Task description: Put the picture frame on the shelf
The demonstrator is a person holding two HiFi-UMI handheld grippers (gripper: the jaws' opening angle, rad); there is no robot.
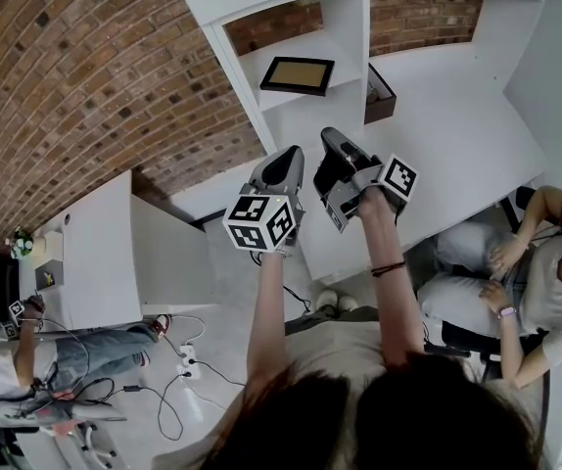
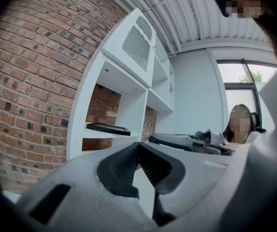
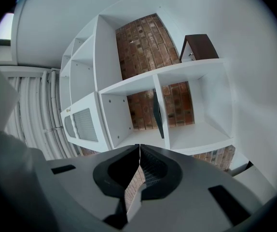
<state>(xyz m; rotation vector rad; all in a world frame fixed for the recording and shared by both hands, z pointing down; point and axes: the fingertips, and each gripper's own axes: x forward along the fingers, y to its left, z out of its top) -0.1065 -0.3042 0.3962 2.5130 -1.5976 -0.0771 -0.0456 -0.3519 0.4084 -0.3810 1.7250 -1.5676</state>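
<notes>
Head view, looking steeply down: a person holds the left claw [image 1: 289, 157] and the right claw [image 1: 332, 141] side by side, raised in front of a white shelf unit [image 1: 261, 116] that stands against a brick wall [image 1: 85, 76]. The picture frame [image 1: 298, 74], dark with a tan centre, lies flat on a shelf board in the left compartment, near that board's front edge and well apart from both claws. In the compartment to its right, a dark brown object [image 1: 379, 94] leans against the divider. It may be a second frame or a shallow box; it is too small here to tell. In the left gripper view, the left claw's ribbed pads [image 2: 124, 163] meet at their tips with nothing between them. The frame sits on its board beyond them, and the right claw shows off to the right. In the right gripper view, that claw is closed tight and empty, and the frame shows only as a thin dark strip, seen edge-on. A seated person [image 1: 526, 292] is at the right edge of the head view.
</notes>
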